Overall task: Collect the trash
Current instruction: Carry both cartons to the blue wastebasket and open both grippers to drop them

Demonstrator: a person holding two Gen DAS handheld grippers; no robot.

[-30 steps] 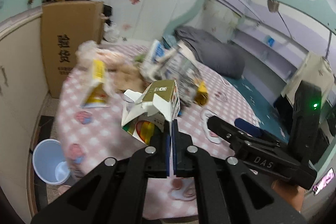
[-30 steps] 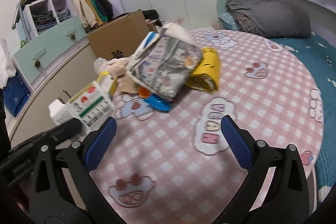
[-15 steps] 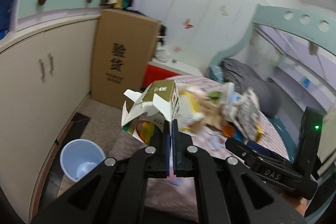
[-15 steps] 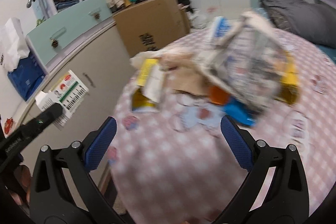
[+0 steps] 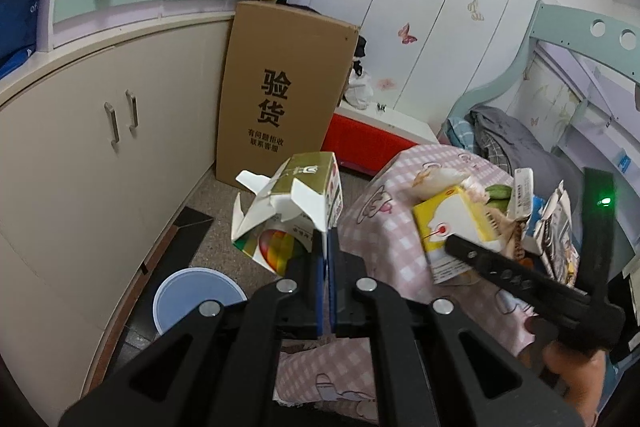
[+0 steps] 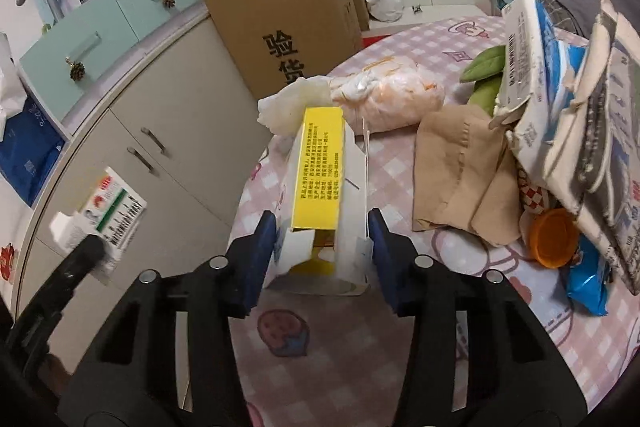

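My left gripper [image 5: 328,251] is shut on the flap of an opened green-and-white carton [image 5: 288,211] and holds it in the air beside the table, above the floor. A pale blue bin [image 5: 196,297] stands on the floor below and to the left. The carton also shows in the right wrist view [image 6: 106,217]. My right gripper [image 6: 322,247] is open, its pads on either side of a yellow-and-white box [image 6: 322,195] that lies on the pink checked table [image 6: 360,339]. Whether the pads touch the box I cannot tell.
More trash is heaped on the table: a bagged orange lump [image 6: 394,97], a tan cloth [image 6: 460,167], torn cartons [image 6: 560,99], an orange cap [image 6: 554,237], a blue wrapper [image 6: 588,279]. A tall cardboard box [image 5: 284,95] and cream cabinets [image 5: 96,155] stand to the left.
My left gripper has swung left off the table with the carton, and the bin is now nearer below it. My right gripper has moved left to straddle the yellow box.
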